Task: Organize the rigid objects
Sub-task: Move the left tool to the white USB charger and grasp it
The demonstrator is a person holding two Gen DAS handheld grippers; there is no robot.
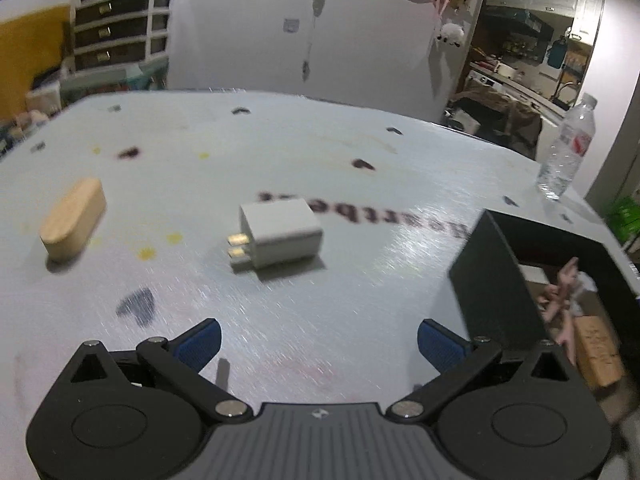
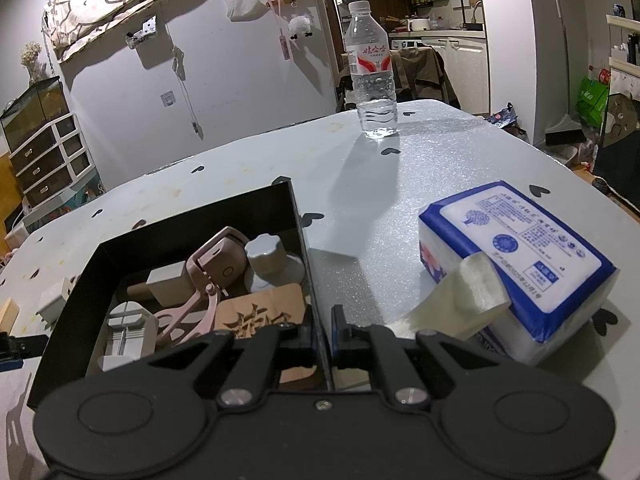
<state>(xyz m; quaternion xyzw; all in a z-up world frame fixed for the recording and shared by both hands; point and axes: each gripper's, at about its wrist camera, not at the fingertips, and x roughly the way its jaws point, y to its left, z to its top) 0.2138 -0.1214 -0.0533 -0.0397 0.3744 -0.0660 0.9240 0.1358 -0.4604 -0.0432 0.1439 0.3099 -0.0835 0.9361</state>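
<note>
A white plug adapter (image 1: 278, 234) with brass prongs lies on the table ahead of my left gripper (image 1: 318, 344), which is open and empty. A rounded wooden block (image 1: 74, 218) lies at the far left. A black box (image 1: 492, 280) stands to the right. In the right wrist view my right gripper (image 2: 323, 340) is shut on the right wall of the black box (image 2: 298, 216). The box holds a pink clip tool (image 2: 208, 276), a grey knob (image 2: 266, 256), a carved wooden piece (image 2: 260, 310) and grey blocks. The adapter (image 2: 52, 298) shows left of the box.
A water bottle (image 2: 370, 68) stands at the table's far edge; it also shows in the left wrist view (image 1: 568, 148). A blue-and-white tissue pack (image 2: 516, 264) lies right of the box. The table's (image 1: 320, 148) far edge borders a white wall.
</note>
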